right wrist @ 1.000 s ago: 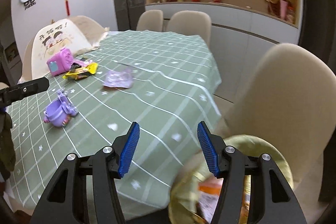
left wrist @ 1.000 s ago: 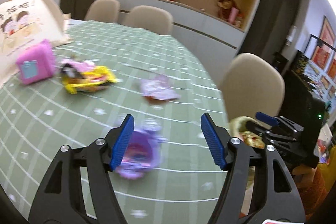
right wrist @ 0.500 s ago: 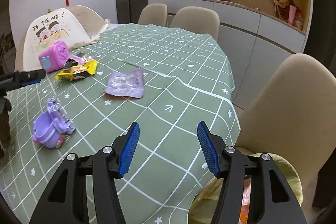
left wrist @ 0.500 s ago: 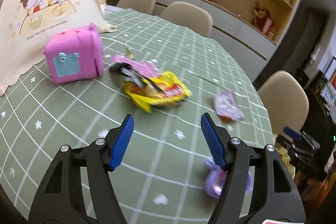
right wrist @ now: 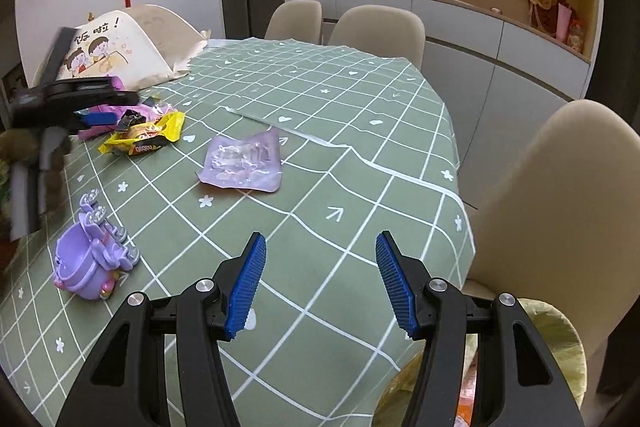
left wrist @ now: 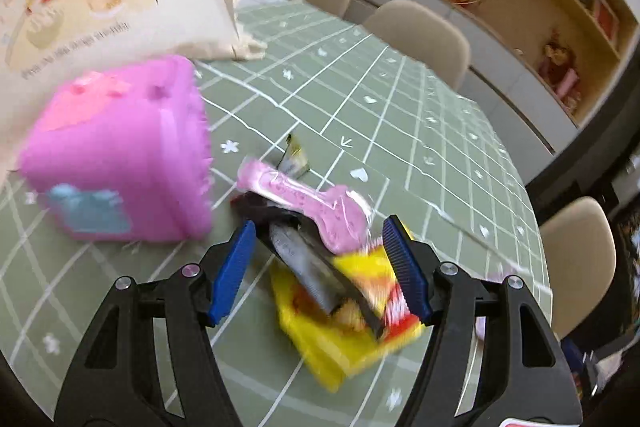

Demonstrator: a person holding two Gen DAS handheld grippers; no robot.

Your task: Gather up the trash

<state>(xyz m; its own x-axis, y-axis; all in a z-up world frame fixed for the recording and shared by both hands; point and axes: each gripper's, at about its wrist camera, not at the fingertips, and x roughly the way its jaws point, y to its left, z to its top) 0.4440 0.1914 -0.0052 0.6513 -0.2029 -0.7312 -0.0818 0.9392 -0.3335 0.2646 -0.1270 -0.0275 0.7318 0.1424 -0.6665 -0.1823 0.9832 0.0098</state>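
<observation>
The blue ribbed fingers (left wrist: 232,273) of the left gripper (left wrist: 320,271) are spread wide around a small heap of wrappers on the green checked tablecloth (left wrist: 400,115), with nothing yet pinched between them: a crumpled yellow snack packet (left wrist: 348,323), a dark foil wrapper (left wrist: 316,267) lying across it and a pink plastic sachet (left wrist: 308,199) on top, a bright pink toy box (left wrist: 116,163) (blurred) being seen just beside the heap. The right gripper (right wrist: 320,283) is likewise held wide open and empty above the near table edge, well apart from a flat lilac plastic pouch (right wrist: 242,163) farther out and a purple toy cup (right wrist: 86,259) off to its left.
</observation>
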